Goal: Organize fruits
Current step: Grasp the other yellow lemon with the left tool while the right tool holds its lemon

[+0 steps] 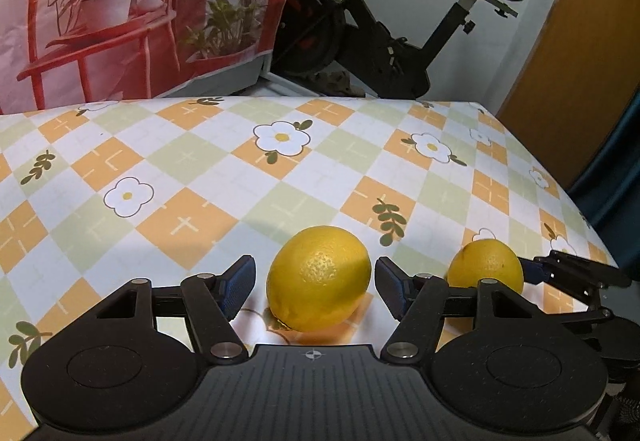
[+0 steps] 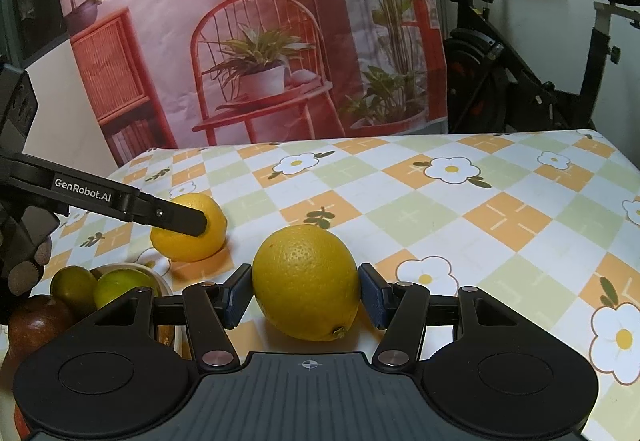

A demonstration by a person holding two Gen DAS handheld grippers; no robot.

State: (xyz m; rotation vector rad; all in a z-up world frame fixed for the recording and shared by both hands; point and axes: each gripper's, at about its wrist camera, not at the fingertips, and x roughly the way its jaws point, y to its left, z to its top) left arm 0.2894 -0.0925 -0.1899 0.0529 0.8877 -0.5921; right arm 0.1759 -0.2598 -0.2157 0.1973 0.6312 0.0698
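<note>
Two lemons on the tablecloth (image 1: 160,169) — left gripper (image 1: 316,281) straddles one lemon (image 1: 318,277) untouched, right gripper (image 2: 306,295) seemingly clamps the other lemon (image 2: 306,281).

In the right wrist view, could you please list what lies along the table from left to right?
Dark red apple → green fruits in a bowl → lemon under the left gripper → lemon between the right gripper pads.

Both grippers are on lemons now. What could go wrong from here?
1. The left gripper straddles its round yellow lemon with gaps at both pads; lifting now would likely leave it behind.
2. The right gripper pinches the other yellow lemon on curved sides, so it may slip or roll.
3. The two grippers sit close together and could collide.
</note>
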